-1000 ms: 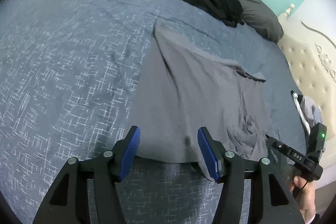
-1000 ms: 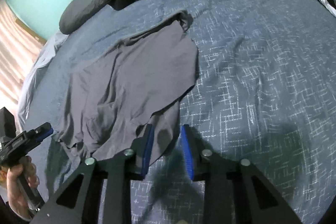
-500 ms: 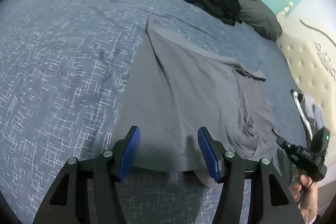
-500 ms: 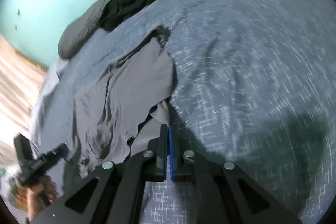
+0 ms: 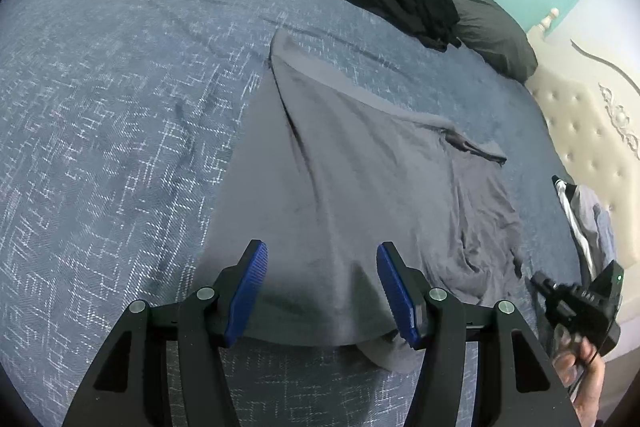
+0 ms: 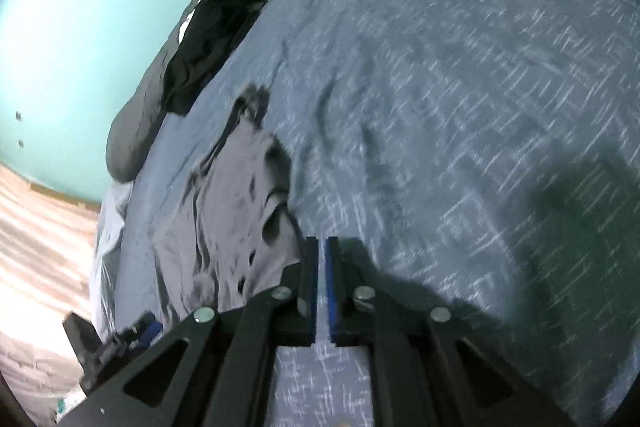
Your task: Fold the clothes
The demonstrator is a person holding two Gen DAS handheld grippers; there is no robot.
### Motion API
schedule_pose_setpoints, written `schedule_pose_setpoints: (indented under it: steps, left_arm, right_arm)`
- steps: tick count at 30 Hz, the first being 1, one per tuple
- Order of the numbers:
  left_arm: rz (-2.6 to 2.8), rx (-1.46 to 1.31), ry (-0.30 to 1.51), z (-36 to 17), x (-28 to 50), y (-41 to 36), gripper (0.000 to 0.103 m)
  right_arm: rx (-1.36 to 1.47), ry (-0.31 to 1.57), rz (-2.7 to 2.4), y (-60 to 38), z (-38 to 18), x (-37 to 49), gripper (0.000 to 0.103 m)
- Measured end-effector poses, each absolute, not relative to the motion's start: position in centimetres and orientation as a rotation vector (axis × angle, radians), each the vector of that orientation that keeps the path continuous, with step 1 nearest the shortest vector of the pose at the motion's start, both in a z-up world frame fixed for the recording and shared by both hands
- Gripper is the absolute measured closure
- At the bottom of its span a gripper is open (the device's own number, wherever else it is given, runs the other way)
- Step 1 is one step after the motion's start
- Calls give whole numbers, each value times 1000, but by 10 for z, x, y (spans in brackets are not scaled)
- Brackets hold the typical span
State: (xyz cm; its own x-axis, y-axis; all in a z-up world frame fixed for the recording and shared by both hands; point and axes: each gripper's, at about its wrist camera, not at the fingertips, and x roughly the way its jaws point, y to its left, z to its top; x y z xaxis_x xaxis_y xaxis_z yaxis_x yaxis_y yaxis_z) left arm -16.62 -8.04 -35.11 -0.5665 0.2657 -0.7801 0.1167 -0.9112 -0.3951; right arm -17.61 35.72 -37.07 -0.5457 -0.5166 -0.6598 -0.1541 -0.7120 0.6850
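Grey garment point(image 5: 360, 187) lies spread but rumpled on my blue bedspread point(image 5: 120, 107), near edge toward me. My left gripper point(image 5: 320, 291) gapes wide over that hem, gripping nothing. My right gripper point(image 6: 321, 279) looks pinched closed beside the garment's corner; whether cloth is caught, I cannot tell. I judge I'm starting a fold: next, clamp the hem and lift.

Both wrist views look low across the bed point(image 5: 120, 107), sharing the grey garment point(image 5: 340, 195).
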Motion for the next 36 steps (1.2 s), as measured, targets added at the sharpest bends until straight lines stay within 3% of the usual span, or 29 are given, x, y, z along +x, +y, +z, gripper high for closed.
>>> schedule_pose_setpoints:
  steps: [2, 3, 4, 6, 11, 13, 18, 21, 30, 36]
  left_arm:
    - [2631, -1420, -627, -352, -166, -79, 42]
    - [2631, -1419, -626, -351, -166, -79, 42]
    - [2632, -1417, -625, -351, -166, -78, 42]
    - [2633, -1413, -619, -350, -167, -77, 42]
    - [2633, -1412, -611, -350, -168, -75, 42]
    - [2634, -1412, -611, -350, -168, -76, 42]
    - [2633, -1421, -619, -352, -167, -80, 42]
    - [2633, -1422, -613, -353, -167, -81, 42]
    - [2639, -1428, -631, -353, -166, -85, 42]
    - [2633, -1422, -606, -353, -167, -80, 42]
  right_arm:
    - [1314, -1075, -2350, 358, -366, -180, 96]
    - [1298, -1055, -2353, 356, -362, -183, 91]
    - [1283, -1035, -2357, 354, -358, -186, 73]
    - [1266, -1009, -2337, 345, -354, -193, 54]
    - [1302, -945, -2320, 327, -359, -202, 54]
    - [1322, -938, -2311, 324, -365, -205, 57]
    - [1335, -891, -2315, 318, -374, -208, 91]
    - [1335, -923, -2313, 323, -378, -207, 99]
    - [1282, -1027, -2351, 353, -372, -201, 102]
    - [1321, -989, -2284, 336, -373, -212, 97]
